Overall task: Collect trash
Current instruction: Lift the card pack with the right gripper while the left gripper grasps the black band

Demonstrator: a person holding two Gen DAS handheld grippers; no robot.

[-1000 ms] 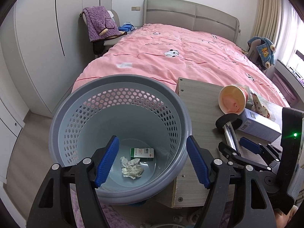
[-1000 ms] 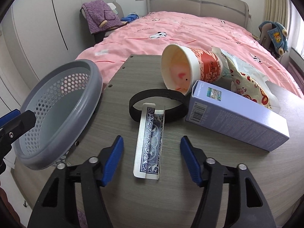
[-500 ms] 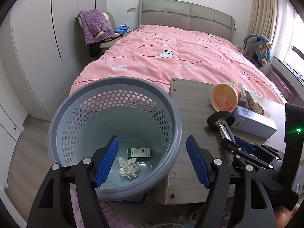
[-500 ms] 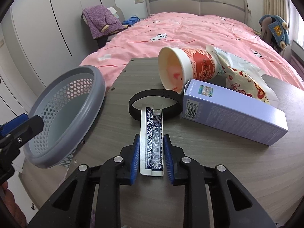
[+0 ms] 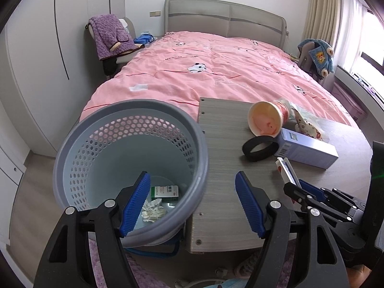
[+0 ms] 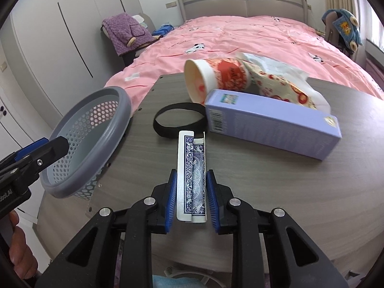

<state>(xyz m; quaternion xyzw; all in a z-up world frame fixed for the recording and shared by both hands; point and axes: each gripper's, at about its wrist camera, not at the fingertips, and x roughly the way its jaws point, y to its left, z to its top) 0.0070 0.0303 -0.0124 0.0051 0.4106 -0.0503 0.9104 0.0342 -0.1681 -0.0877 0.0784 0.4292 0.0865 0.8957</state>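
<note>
My right gripper point(image 6: 191, 180) is shut on a folded blue-backed playing card point(image 6: 192, 168), pads on its two long edges; its far end reaches a black band point(image 6: 180, 120). In the left wrist view the card point(image 5: 286, 168) sticks out of that gripper point(image 5: 297, 184). A tipped paper cup point(image 6: 211, 81), a purple box point(image 6: 271, 124) and a printed wrapper point(image 6: 283, 81) lie behind on the grey table point(image 6: 288, 192). My left gripper point(image 5: 192, 180) stands open astride the near rim of the grey basket point(image 5: 129, 110), which holds a small green-and-white box point(image 5: 165, 192) and crumpled paper point(image 5: 153, 210).
The basket sits against the table's left edge. A pink bed point(image 5: 216, 72) lies behind the table. A chair draped in purple cloth point(image 5: 110, 36) stands at the back left by white wardrobes. A person's hand point(image 6: 19, 247) shows at the lower left of the right wrist view.
My right gripper closed on the card and has drawn back with it, a little off the black band. The left gripper drifted right, so the basket sits further left between its fingers.
</note>
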